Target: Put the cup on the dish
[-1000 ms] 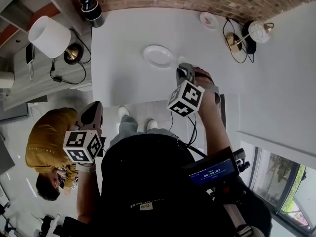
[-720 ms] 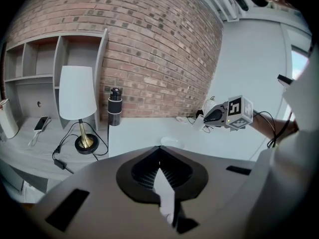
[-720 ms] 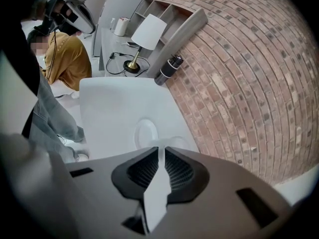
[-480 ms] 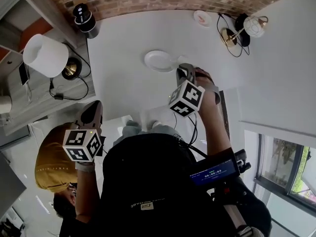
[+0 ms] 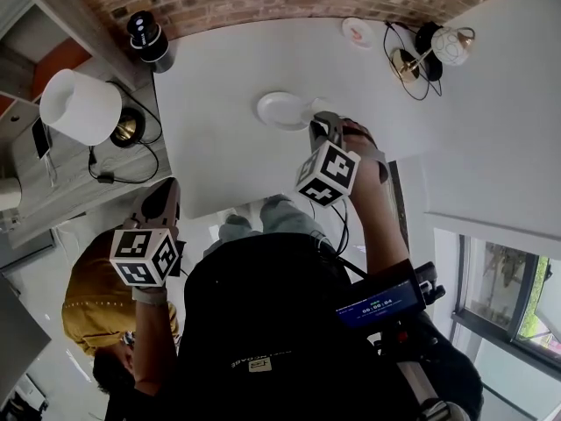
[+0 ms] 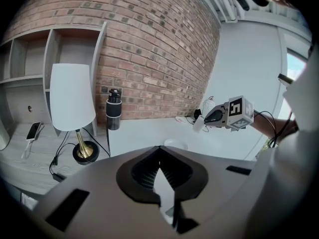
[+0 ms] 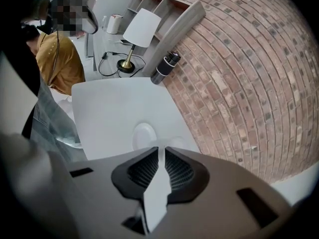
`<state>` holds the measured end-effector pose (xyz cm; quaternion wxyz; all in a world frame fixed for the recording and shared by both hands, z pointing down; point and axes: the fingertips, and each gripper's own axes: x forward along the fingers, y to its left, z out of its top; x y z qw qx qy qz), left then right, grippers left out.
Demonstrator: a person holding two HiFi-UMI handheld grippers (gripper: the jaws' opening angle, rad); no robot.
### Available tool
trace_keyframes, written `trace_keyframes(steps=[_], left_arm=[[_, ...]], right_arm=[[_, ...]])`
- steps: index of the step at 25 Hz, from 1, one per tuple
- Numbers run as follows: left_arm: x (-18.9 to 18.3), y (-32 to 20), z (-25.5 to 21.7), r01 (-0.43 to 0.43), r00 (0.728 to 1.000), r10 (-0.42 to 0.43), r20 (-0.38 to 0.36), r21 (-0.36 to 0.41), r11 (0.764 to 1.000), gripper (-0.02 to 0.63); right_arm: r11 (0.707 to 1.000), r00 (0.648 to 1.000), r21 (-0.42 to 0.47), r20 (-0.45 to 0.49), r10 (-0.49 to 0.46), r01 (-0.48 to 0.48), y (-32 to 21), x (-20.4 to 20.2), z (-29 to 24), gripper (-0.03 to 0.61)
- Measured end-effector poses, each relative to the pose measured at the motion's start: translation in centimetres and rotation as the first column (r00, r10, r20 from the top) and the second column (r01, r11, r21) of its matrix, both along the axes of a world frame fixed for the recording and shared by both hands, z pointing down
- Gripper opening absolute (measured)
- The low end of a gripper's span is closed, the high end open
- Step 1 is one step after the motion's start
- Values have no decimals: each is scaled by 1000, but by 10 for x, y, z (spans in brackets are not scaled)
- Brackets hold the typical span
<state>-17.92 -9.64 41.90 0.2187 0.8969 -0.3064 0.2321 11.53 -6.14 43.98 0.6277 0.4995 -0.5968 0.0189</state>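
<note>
Head view gives me the white tabletop [image 5: 219, 139] with the dish [image 5: 282, 110] lying bare on it. My right gripper [image 5: 321, 128] is just beside the dish's near-right edge. In the left gripper view the cup [image 6: 199, 124] hangs from that gripper, clear of the tabletop and not yet over the dish. My right fingers are pinched on the cup's thin wall and nothing else. My left gripper [image 5: 162, 202] is held back off the tabletop's edge, its fingers closed on nothing.

I judge the weak spot to be that 1 pinch on 1 wall: a quick move could let the cup swing or slip out. Lowered too soon, its foot could land on the dish's raised rim and tip, or shove the light dish along the smooth tabletop. My left gripper is too far off to steady anything.

Against 1 second ago, my grip is unchanged and the right gripper sits slightly nearer the dish. The person in the yellow top [image 5: 83, 288] now shows lower, partly behind my left gripper.
</note>
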Motion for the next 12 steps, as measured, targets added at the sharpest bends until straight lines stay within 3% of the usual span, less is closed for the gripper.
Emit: trace_keyframes(steps=[12], left_arm=[[3,0,-6,136,991,-136,19,4,991,6]], right_arm=[[991,991,-18,20,-132,132,-35,6,15,43]])
